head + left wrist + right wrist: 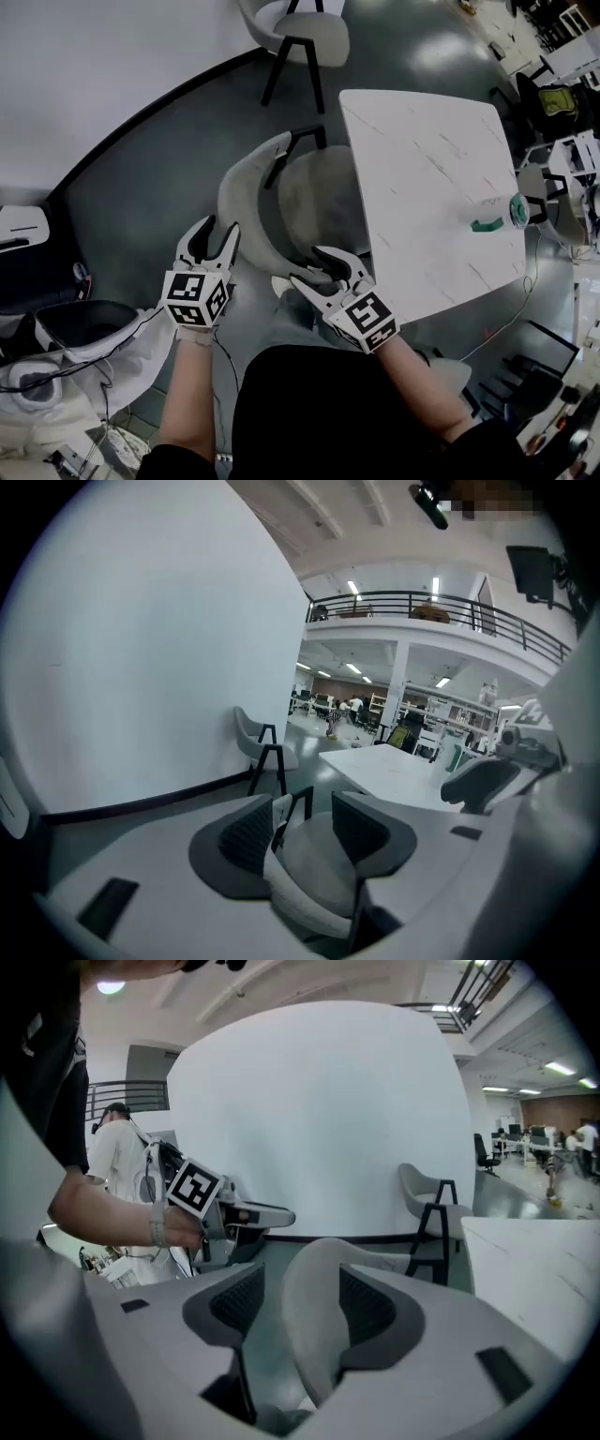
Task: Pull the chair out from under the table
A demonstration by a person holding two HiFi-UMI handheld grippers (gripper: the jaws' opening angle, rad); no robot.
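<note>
Chair (281, 202) partly under table (431, 187), left gripper (217, 232) fingers open beside it, right gripper (314, 269) fingers open, own view shows chair back (314, 1335) between them.

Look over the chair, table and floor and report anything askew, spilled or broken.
Nothing stands out. The chair sits upright with its seat partly under the table, which shows no spill or damage. The right gripper has its open jaws either side of the backrest edge. The left gripper is open close by.
</note>
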